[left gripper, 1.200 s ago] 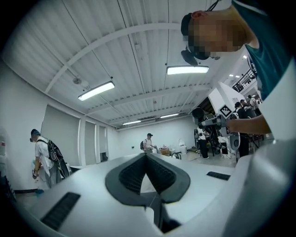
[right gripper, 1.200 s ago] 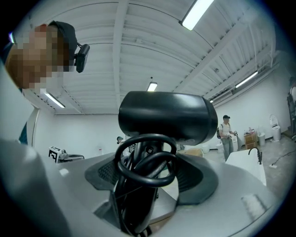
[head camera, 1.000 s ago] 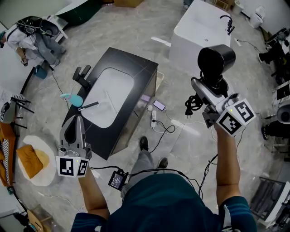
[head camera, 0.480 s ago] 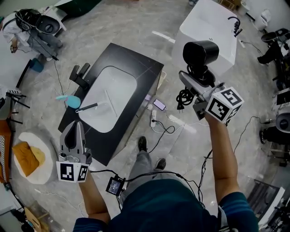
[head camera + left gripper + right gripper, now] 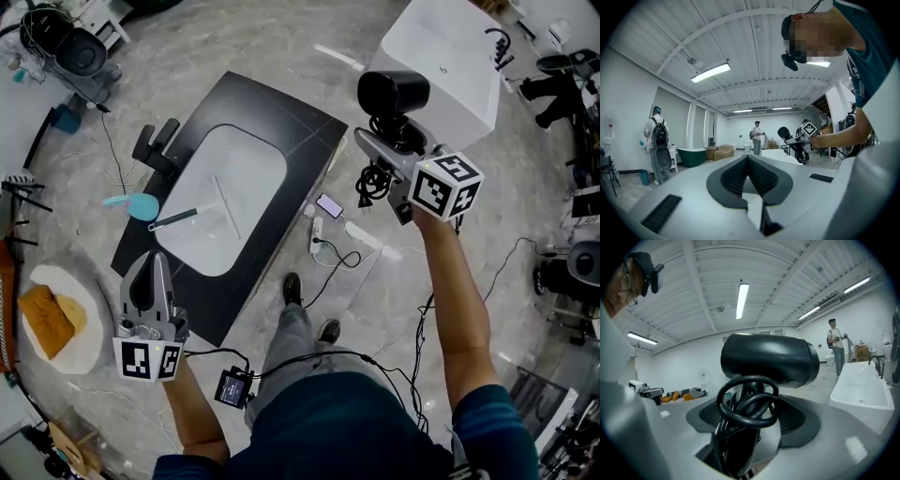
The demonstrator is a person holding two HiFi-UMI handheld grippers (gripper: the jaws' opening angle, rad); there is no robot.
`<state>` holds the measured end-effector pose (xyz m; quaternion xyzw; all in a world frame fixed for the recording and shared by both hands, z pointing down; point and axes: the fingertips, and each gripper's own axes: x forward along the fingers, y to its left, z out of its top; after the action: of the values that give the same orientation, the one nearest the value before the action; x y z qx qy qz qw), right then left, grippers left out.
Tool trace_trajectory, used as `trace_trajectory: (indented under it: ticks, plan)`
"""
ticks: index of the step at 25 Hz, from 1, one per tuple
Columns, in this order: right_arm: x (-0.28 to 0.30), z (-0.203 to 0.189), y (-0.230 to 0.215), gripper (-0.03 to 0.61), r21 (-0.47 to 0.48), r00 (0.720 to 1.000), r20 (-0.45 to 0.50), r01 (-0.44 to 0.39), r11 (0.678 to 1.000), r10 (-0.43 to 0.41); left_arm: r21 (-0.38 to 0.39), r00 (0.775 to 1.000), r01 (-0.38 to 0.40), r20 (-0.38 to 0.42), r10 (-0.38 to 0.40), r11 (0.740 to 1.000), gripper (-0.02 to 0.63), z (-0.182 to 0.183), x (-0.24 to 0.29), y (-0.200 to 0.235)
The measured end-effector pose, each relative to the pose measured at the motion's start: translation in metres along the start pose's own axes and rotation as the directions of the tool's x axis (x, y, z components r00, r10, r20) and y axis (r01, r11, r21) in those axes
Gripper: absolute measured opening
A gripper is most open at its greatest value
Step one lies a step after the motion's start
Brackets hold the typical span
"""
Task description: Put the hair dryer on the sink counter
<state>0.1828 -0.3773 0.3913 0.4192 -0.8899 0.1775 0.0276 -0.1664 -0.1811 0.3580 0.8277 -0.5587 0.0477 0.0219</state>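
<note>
A black hair dryer hangs in the air to the right of the counter, its handle between the jaws of my right gripper, which is shut on it. Its coiled cord dangles below. In the right gripper view the dryer's barrel fills the middle, with the cord loop in front of the gripper. The black sink counter with its white basin lies to the left. My left gripper stands shut and empty over the counter's near end; in its own view the left gripper holds nothing.
On the counter are a black faucet, a teal brush and a dark tool. A white tub stands behind the dryer. A phone, power strip and cables lie on the floor. A round white cushion sits at left.
My right gripper has carried the hair dryer to the left, closer to the counter's far corner. The left gripper has stayed near the counter's near end.
</note>
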Motion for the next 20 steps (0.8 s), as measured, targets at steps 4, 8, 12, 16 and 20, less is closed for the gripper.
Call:
trace_trajectory:
  ticks: [4,8,12,16,20]
  plan:
    - [0.030,-0.023,-0.019,0.357,0.010,0.999,-0.043,0.016,1.000,-0.016,-0.017,1.000,-0.002,-0.012,0.002,1.000,0.005,-0.011,0.009,0.010]
    - [0.059,-0.047,-0.036,0.357,0.018,0.996,-0.087,0.023,1.000,-0.021,-0.034,1.000,-0.004,-0.026,0.003,0.999,0.005,-0.024,0.016,0.018]
    - [0.084,-0.071,-0.050,0.357,0.023,0.990,-0.136,0.026,0.999,-0.023,-0.040,0.999,-0.010,-0.036,0.008,0.999,0.005,-0.034,0.021,0.027]
    - [0.109,-0.100,-0.065,0.357,0.029,0.980,-0.195,0.035,0.999,-0.029,-0.046,0.999,-0.016,-0.048,0.014,0.999,0.005,-0.045,0.027,0.037]
    - [0.131,-0.127,-0.080,0.356,0.038,0.969,-0.246,0.048,0.998,-0.038,-0.059,0.998,-0.018,-0.057,0.014,0.998,0.005,-0.057,0.034,0.043]
